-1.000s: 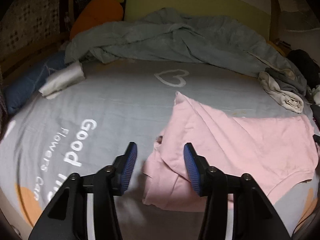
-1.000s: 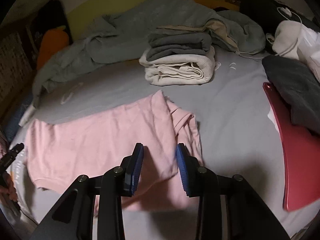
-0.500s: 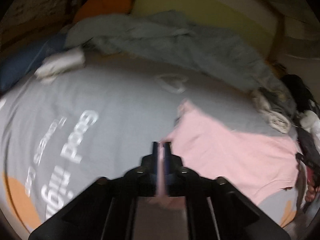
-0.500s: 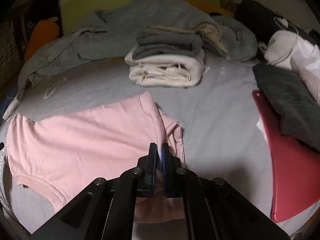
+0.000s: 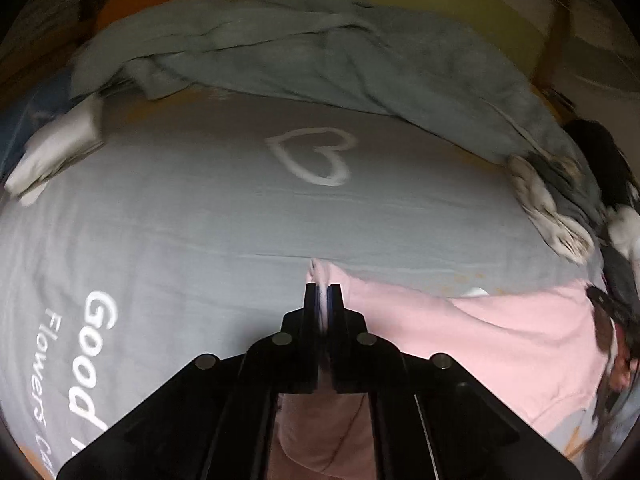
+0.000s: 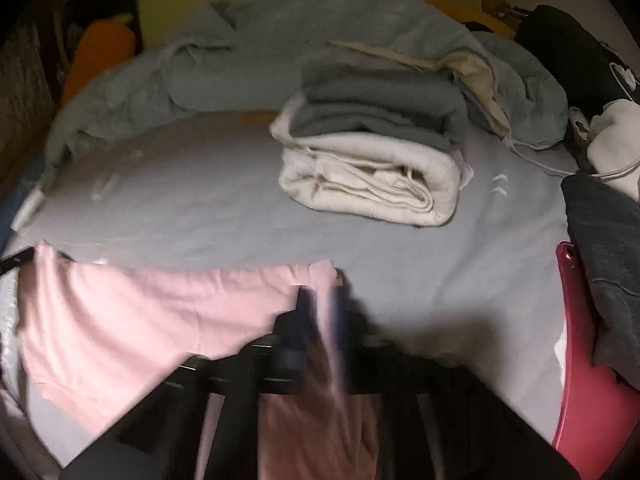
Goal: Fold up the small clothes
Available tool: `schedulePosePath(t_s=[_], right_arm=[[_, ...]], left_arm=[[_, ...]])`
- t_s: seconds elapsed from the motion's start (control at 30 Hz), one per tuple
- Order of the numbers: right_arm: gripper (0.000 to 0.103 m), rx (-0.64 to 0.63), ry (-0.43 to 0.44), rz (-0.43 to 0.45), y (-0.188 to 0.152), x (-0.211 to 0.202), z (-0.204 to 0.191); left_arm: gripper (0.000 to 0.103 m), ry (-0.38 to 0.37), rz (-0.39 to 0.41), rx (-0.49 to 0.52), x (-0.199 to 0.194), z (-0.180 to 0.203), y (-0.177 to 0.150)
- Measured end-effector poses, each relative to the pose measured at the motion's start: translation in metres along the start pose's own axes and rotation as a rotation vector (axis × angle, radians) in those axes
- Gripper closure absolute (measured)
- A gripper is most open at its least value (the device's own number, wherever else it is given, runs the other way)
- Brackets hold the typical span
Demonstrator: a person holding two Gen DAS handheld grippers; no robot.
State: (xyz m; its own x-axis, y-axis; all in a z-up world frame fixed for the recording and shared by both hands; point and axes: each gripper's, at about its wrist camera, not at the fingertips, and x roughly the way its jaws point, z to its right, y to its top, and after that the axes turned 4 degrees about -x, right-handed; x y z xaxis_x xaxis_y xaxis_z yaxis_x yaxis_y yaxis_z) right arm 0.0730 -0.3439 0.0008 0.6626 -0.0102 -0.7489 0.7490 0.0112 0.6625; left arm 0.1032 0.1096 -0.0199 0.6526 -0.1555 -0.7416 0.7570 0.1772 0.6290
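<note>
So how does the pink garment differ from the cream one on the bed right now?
The pink garment is spread out and pinched by the left gripper and right gripper; the cream garment lies folded and untouched. Pink carries nothing; cream has a folded grey garment stacked on it. Both are on the grey bedsheet.

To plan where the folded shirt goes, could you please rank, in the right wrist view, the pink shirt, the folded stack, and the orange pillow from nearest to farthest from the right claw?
1. Pink shirt: pinched in the right claw.
2. Folded stack: ahead, slightly right.
3. Orange pillow: far back left.
</note>
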Motion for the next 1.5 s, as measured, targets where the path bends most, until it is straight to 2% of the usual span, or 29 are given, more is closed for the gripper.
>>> schedulePosePath(t_s=[0.1,0.2,0.23,0.3,0.33,0.37,0.43,0.57,0.6,0.73,0.77,0.83,0.93,0.97,1.03,1.1,1.17,1.23,1.3,1.33,1.37,1.43,1.5], right_arm=[[0.099,0.042,-0.041,0.025,-0.002,0.004,0.002],[0.099,-0.021,-0.081,0.034,-0.006,0.013,-0.007],[0.099,-0.043,-0.099,0.049,-0.007,0.013,-0.010],[0.096,-0.056,-0.107,0.077,-0.009,0.006,-0.011],[0.085,-0.049,-0.109,0.082,-0.009,0.000,-0.010],[0.072,-0.030,-0.116,0.096,-0.009,-0.010,-0.008],[0.060,-0.007,-0.105,0.147,-0.013,-0.030,-0.006],[0.059,-0.017,-0.016,0.186,-0.024,-0.067,-0.019],[0.059,-0.026,0.013,0.183,-0.028,-0.071,-0.025],[0.058,-0.065,0.093,0.110,-0.047,-0.068,-0.051],[0.058,-0.074,0.075,0.089,-0.053,-0.064,-0.056],[0.058,-0.102,0.047,0.044,-0.064,-0.057,-0.060],[0.058,-0.171,0.037,-0.027,-0.081,-0.050,-0.065],[0.058,-0.183,0.026,-0.022,-0.084,-0.052,-0.066],[0.058,-0.184,0.003,-0.006,-0.085,-0.059,-0.070],[0.058,-0.165,0.027,0.018,-0.080,-0.068,-0.076],[0.058,-0.144,0.100,0.061,-0.070,-0.079,-0.091],[0.058,-0.150,0.205,0.073,-0.055,-0.081,-0.121],[0.058,-0.154,0.304,0.070,-0.045,-0.076,-0.150],[0.062,-0.156,0.353,0.070,-0.041,-0.072,-0.166],[0.072,-0.168,0.402,0.071,-0.039,-0.067,-0.184],[0.079,-0.193,0.479,0.043,-0.039,-0.054,-0.215],[0.086,-0.209,0.524,-0.010,-0.048,-0.043,-0.235]], left_arm=[[0.100,0.018,-0.049,-0.039,0.017,-0.015,-0.004],[0.098,0.021,-0.069,-0.012,0.033,-0.016,-0.012],[0.091,0.030,-0.054,0.003,0.031,-0.015,-0.013],[0.068,0.023,-0.019,-0.024,0.017,-0.020,-0.013],[0.051,0.006,-0.002,-0.058,0.008,-0.026,-0.012],[0.049,-0.014,0.009,-0.084,-0.002,-0.031,-0.011],[0.049,-0.056,0.018,-0.116,-0.023,-0.038,-0.015],[0.049,-0.056,0.011,-0.065,-0.047,-0.032,-0.037],[0.049,-0.003,0.002,-0.026,-0.046,-0.026,-0.043],[0.046,0.364,-0.042,0.182,-0.016,-0.015,-0.071],[0.047,0.365,-0.028,0.176,-0.018,-0.019,-0.075],[0.050,0.293,-0.035,0.098,-0.029,-0.029,-0.075],[0.052,0.236,-0.005,0.052,-0.053,-0.034,-0.079],[0.051,0.202,0.001,0.038,-0.061,-0.032,-0.082],[0.050,0.084,-0.008,-0.025,-0.076,-0.029,-0.093],[0.049,-0.012,-0.018,-0.104,-0.082,-0.025,-0.102],[0.042,-0.011,-0.004,-0.200,-0.085,-0.023,-0.113],[0.042,-0.049,0.001,-0.262,-0.080,-0.022,-0.121],[0.042,-0.078,-0.040,-0.309,-0.070,-0.021,-0.128],[0.042,-0.101,-0.052,-0.336,-0.066,-0.023,-0.128],[0.042,-0.117,-0.043,-0.355,-0.066,-0.023,-0.130],[0.039,-0.145,-0.011,-0.377,-0.068,-0.024,-0.131],[0.033,-0.208,-0.003,-0.434,-0.067,-0.030,-0.129]])
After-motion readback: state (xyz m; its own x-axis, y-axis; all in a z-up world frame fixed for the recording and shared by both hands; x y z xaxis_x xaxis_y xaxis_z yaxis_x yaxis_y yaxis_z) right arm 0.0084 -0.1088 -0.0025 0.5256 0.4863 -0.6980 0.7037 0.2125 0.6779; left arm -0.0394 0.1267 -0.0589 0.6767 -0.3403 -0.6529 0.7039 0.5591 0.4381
